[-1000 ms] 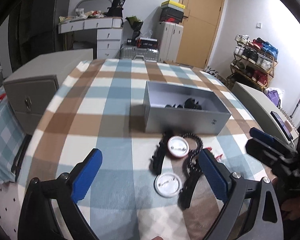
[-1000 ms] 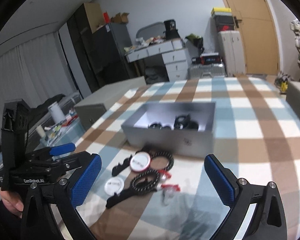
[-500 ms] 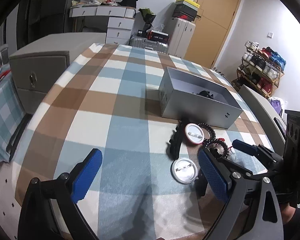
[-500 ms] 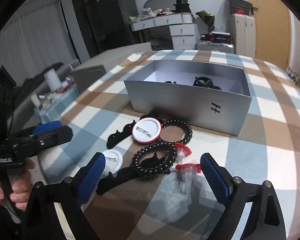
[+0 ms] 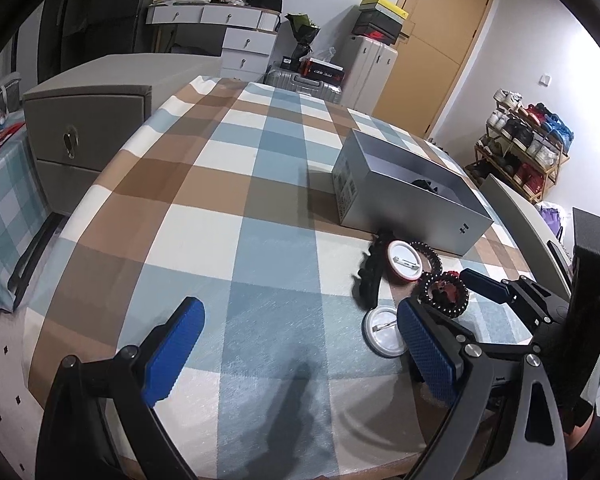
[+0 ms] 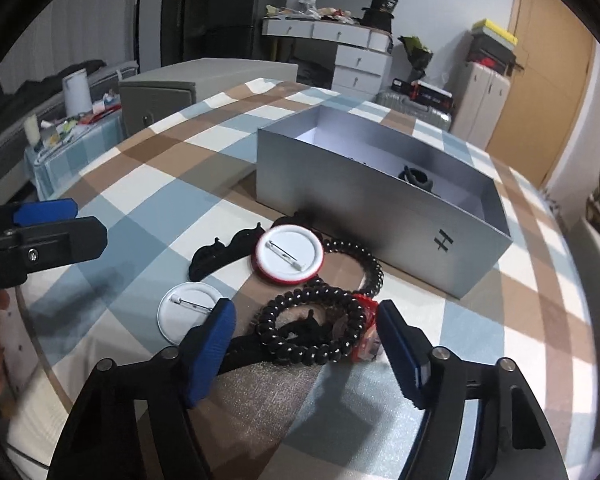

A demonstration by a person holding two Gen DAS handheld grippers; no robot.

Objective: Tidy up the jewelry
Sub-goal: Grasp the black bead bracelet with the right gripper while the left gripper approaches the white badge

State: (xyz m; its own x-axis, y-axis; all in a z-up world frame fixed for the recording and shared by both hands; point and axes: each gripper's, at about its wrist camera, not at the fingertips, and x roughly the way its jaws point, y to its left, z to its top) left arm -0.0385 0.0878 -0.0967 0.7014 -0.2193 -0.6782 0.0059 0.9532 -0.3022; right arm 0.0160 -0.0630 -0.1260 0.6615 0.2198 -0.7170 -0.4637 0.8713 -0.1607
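- Closing our right hand-held gripper (image 6: 306, 338) around a black bead bracelet (image 6: 312, 330) between its pads, not yet touching.
- Our left hand-held gripper (image 5: 296, 346) hangs wide apart, empty.

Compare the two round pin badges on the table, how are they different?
The red-rimmed badge is larger and overlaps a black hair clip close to the grey box. The plain white badge has no coloured rim and lies flat on the cloth nearer the camera. Both lie pin side up.
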